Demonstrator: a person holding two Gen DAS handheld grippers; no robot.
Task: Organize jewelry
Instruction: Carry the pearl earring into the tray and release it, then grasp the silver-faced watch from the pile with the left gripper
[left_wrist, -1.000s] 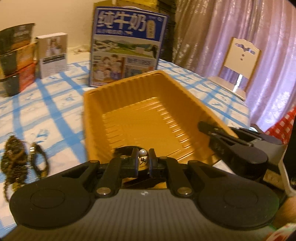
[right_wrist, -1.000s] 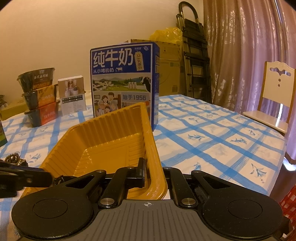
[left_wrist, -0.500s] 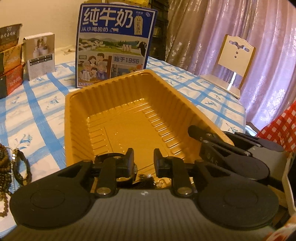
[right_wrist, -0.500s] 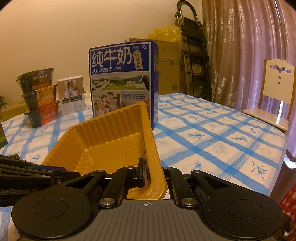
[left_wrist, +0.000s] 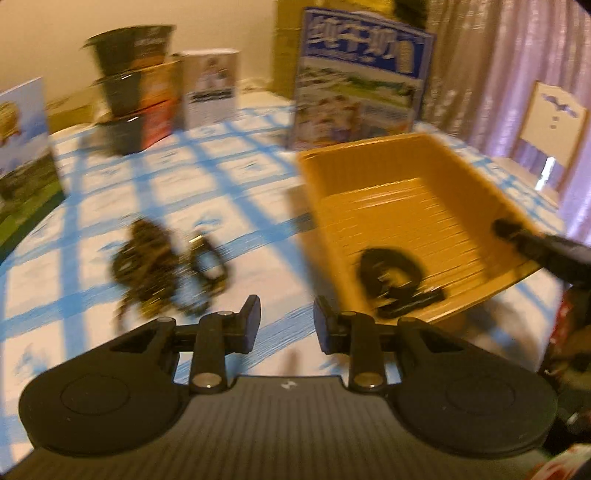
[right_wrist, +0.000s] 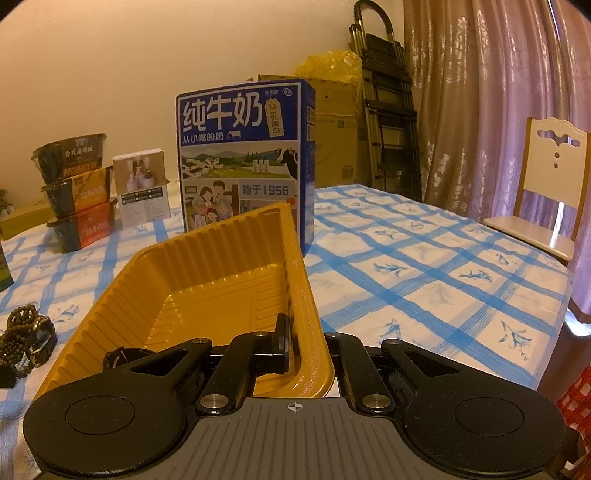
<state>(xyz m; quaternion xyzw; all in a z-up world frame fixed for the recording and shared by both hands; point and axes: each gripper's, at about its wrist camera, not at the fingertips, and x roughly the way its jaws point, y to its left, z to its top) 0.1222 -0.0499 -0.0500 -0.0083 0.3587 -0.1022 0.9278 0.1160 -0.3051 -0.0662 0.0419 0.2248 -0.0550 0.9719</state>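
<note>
An orange plastic tray (left_wrist: 413, 155) (right_wrist: 184, 273) sits on the blue-checked tablecloth. A black bracelet (left_wrist: 391, 273) lies in its near end; a bit of it shows in the right wrist view (right_wrist: 118, 356). A heap of brown bead jewelry and a dark bangle (left_wrist: 162, 262) (right_wrist: 26, 339) lie on the cloth left of the tray. My left gripper (left_wrist: 286, 325) is open and empty, above the cloth between the heap and the tray. My right gripper (right_wrist: 306, 347) is shut on the tray's near right rim.
A blue milk carton (right_wrist: 243, 162) stands behind the tray. Stacked food bowls (right_wrist: 77, 192) and a small white box (right_wrist: 142, 188) stand at the back left. A chair (right_wrist: 550, 184) and curtain are at the right. A folded ladder (right_wrist: 388, 122) leans at the back.
My left gripper has opened, let the black bracelet fall into the tray, and swung left and back, toward the bead heap. The right gripper keeps its hold on the tray rim.
</note>
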